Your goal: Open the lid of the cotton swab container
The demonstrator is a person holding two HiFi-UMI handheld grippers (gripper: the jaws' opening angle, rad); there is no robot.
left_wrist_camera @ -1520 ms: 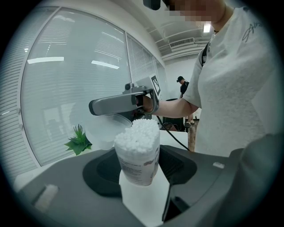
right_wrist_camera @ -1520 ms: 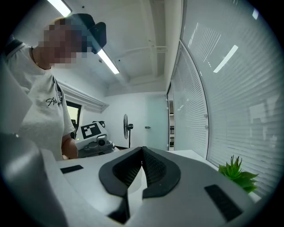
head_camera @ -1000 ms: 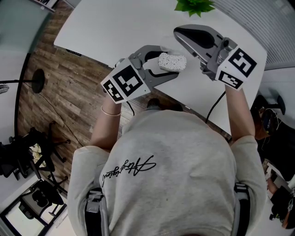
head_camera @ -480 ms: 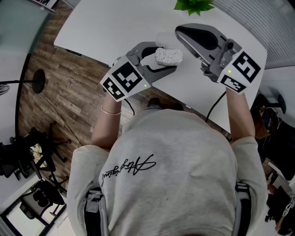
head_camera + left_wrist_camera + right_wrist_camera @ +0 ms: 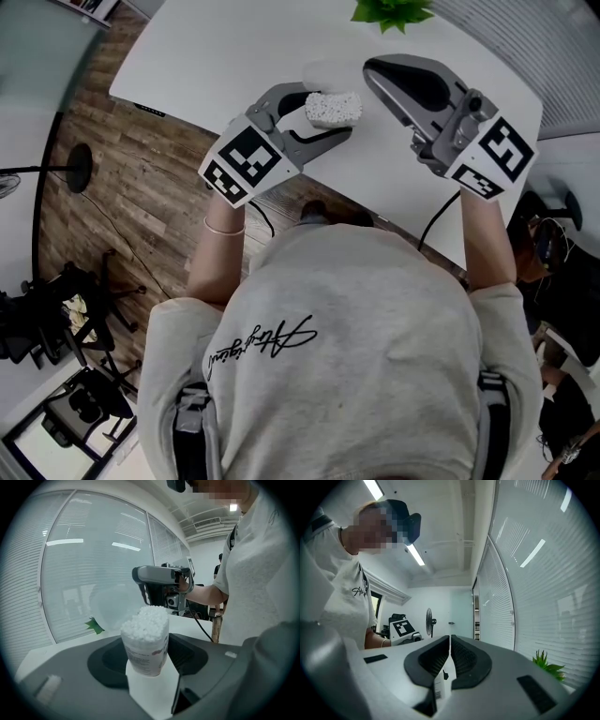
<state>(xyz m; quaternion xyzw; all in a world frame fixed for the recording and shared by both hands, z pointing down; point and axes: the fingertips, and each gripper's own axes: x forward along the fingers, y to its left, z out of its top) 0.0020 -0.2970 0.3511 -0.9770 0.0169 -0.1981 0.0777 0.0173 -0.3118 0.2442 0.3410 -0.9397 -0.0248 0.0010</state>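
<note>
The left gripper (image 5: 325, 114) pinches the cotton swab container (image 5: 145, 641) between its two jaws, one on each side. The container stands up straight. It is packed full of cotton swabs (image 5: 146, 620), and their white fluffy tips stick up at the top. The lid (image 5: 110, 604) is open. It is see-through and leans back at 10 o'clock from the container in the left gripper view.

In the head view the container is over the white table (image 5: 234, 47), near the edge closest to the person. I cannot tell if it touches the table.

The right gripper (image 5: 370, 67) is at 3 o'clock from the container, close by but not touching it. Its jaws are pressed together with nothing between them.

A green plant (image 5: 394, 11) sits at 1 o'clock from the container, at the far edge of the table.
</note>
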